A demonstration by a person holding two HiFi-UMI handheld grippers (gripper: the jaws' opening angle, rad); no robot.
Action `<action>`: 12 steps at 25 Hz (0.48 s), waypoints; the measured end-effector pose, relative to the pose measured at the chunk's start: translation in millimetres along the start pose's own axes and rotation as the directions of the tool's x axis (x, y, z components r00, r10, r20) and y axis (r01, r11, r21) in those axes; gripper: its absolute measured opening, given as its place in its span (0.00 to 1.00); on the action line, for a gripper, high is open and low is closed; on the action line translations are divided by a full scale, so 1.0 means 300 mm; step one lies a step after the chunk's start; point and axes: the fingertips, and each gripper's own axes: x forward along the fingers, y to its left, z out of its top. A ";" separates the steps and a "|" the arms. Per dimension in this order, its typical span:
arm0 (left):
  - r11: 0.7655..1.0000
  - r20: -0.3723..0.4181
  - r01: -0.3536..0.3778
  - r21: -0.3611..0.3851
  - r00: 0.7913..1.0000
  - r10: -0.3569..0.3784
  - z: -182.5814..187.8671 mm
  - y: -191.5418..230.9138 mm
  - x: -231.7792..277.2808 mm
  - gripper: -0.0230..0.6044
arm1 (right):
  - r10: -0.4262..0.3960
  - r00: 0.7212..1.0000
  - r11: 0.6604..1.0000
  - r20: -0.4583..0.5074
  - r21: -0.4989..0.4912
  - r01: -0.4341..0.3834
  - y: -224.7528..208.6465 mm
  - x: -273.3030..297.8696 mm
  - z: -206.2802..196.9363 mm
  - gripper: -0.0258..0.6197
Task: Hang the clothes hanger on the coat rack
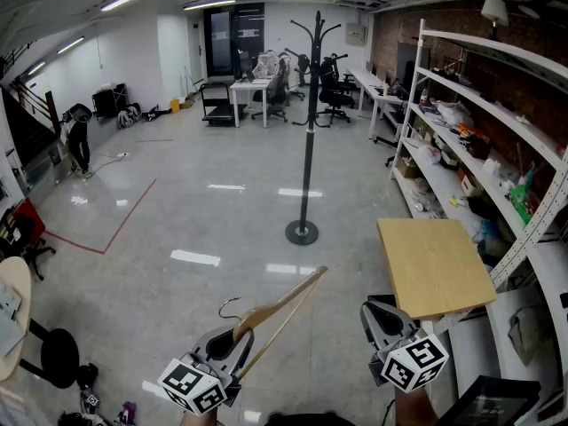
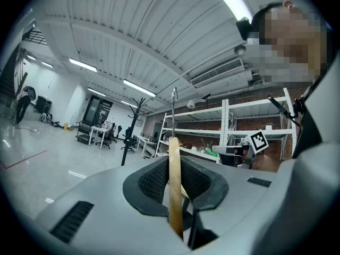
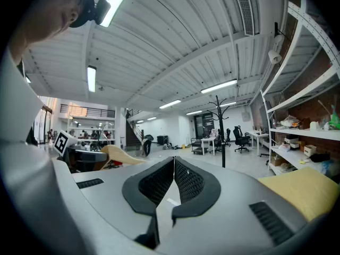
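I've got the left gripper (image 1: 226,349) clamped on the wooden hanger (image 1: 282,302). My right gripper (image 1: 382,319) is pinched closed on nothing, and the coat rack (image 1: 308,131) stands well ahead.

I see the wooden clothes hanger (image 1: 277,306) clamped in my left gripper (image 1: 232,343) near its middle. One pale arm and the thin lower bar reach up and to the right, and its metal hook (image 1: 229,307) curls out to the left. In the left gripper view the wood (image 2: 175,185) stands edge-on between the pads with the hook (image 2: 173,110) rising above it. The black coat rack (image 1: 307,131) stands upright on its round base on the glossy floor, well apart from the hanger, and I see nothing on the curved pegs at its top.
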 end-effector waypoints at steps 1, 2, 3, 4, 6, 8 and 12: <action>1.000 0.001 0.000 -0.002 1.000 0.000 0.001 0.015 -0.006 0.12 | -0.004 1.000 1.000 -0.001 0.001 0.004 0.008 0.008 -0.001 0.05; 1.000 0.001 0.000 -0.005 1.000 0.000 0.000 0.029 -0.012 0.12 | -0.008 1.000 1.000 -0.002 0.002 0.008 0.015 0.016 -0.002 0.05; 1.000 0.000 0.000 -0.009 1.000 0.000 -0.001 0.042 -0.017 0.12 | -0.013 1.000 1.000 -0.003 0.002 0.013 0.022 0.022 -0.004 0.05; 1.000 -0.003 0.003 -0.012 1.000 -0.003 -0.005 0.052 -0.022 0.12 | -0.018 1.000 1.000 -0.003 0.001 0.018 0.028 0.027 -0.007 0.05; 1.000 -0.009 0.013 -0.018 1.000 -0.013 -0.013 0.066 -0.022 0.12 | -0.027 1.000 1.000 -0.005 0.000 0.027 0.035 0.033 -0.014 0.05; 1.000 -0.012 0.021 -0.023 1.000 -0.022 -0.017 0.076 -0.009 0.12 | -0.031 0.999 1.000 -0.012 0.001 0.031 0.034 0.043 -0.019 0.05; 0.999 -0.013 0.030 -0.032 0.999 -0.031 -0.021 0.097 0.043 0.12 | -0.035 0.999 0.999 -0.015 0.011 0.035 -0.008 0.077 -0.026 0.05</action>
